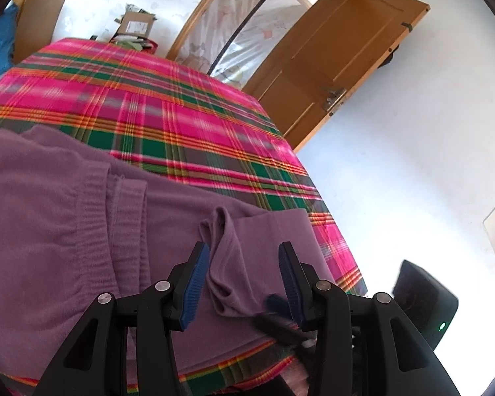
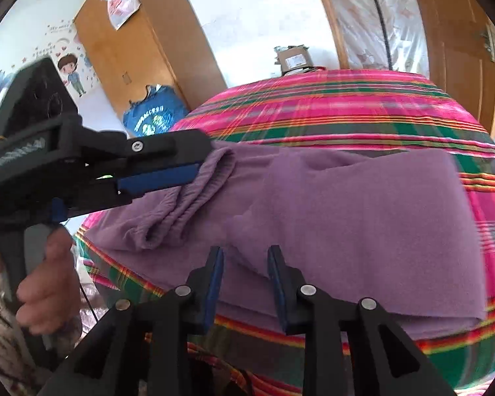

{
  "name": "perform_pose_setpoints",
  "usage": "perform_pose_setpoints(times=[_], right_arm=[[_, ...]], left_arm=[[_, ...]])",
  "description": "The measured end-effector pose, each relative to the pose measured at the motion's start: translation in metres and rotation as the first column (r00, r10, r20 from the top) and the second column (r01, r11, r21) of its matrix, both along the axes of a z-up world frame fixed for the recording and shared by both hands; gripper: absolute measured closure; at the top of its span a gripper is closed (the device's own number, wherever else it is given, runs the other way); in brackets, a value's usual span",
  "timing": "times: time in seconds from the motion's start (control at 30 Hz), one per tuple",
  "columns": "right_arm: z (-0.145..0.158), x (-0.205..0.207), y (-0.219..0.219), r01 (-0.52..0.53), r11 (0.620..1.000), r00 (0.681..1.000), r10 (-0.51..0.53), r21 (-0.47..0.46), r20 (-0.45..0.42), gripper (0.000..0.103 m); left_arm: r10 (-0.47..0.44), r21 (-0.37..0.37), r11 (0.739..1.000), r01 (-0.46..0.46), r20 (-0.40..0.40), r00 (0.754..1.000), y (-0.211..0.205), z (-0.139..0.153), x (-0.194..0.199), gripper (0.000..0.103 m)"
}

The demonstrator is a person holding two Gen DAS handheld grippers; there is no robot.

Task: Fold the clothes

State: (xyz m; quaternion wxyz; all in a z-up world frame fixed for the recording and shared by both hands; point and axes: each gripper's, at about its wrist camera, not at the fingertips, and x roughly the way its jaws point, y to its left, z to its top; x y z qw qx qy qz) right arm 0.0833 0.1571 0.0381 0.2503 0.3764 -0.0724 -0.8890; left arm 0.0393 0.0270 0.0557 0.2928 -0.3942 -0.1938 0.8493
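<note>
Fingers of the left gripper (image 1: 244, 280) stand apart, straddling a raised pleat of the purple trousers (image 1: 66, 214) without pressing it; the pads sit at roughly 10 and 2 o'clock of that pleat. Fingers of the right gripper (image 2: 246, 283) are likewise apart, nothing pinched, with the near folded edge of the cloth lying between and beyond them. Judgement: both tools hover open over the near hem to release or re-pinch a fold line, not to carry.

In the right wrist view the left gripper enters from 9 o'clock, its blue pad beside the bunched waistband (image 2: 188, 204); a hand (image 2: 46, 283) grips its handle at 7 o'clock.

Trousers lie on the plaid bedspread (image 1: 168, 105), near its front edge, toward 6 o'clock. Fabric: soft, matte knit, ribbed elastic waist, already doubled into a broad band, a few slack ridges left unsmoothed.
</note>
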Motion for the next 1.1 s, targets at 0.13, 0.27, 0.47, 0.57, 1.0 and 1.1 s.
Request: perform_pose_setpoints(times=[0.13,0.27,0.47,0.57,1.0,1.1], right_arm=[[0.010,0.001,0.045,0.153,0.988,0.988,-0.153,-0.009,-0.034,0.074],[0.010,-0.005,0.081,0.322,0.947,0.946,-0.322,-0.015,-0.038,0.068],[-0.008,-0.018,0.092,0.367,0.930,0.930,-0.367,0.003,-0.001,0.069],[-0.015,-0.018,0.095,0.370,0.929,0.929,-0.370,-0.008,0.009,0.071],[0.001,-0.052,0.107,0.399,0.916,0.917,-0.399,0.046,-0.017,0.070],[-0.001,-0.075,0.113,0.386,0.921,0.921,-0.388,0.048,0.028,0.069]], left_arm=[[-0.023,-0.017,1.000,0.022,-0.008,1.000,0.013,0.002,-0.007,0.058],[-0.056,-0.036,0.998,0.055,-0.021,0.998,0.031,0.001,-0.014,0.058],[-0.078,-0.082,0.993,0.085,0.091,0.993,0.048,-0.029,-0.031,0.058],[-0.042,-0.103,0.993,0.055,0.126,0.991,0.045,-0.038,-0.035,0.058],[-0.011,-0.135,0.990,0.033,0.165,0.986,0.038,-0.051,-0.032,0.058],[-0.015,-0.131,0.991,0.038,0.168,0.986,0.035,-0.051,-0.033,0.058]])
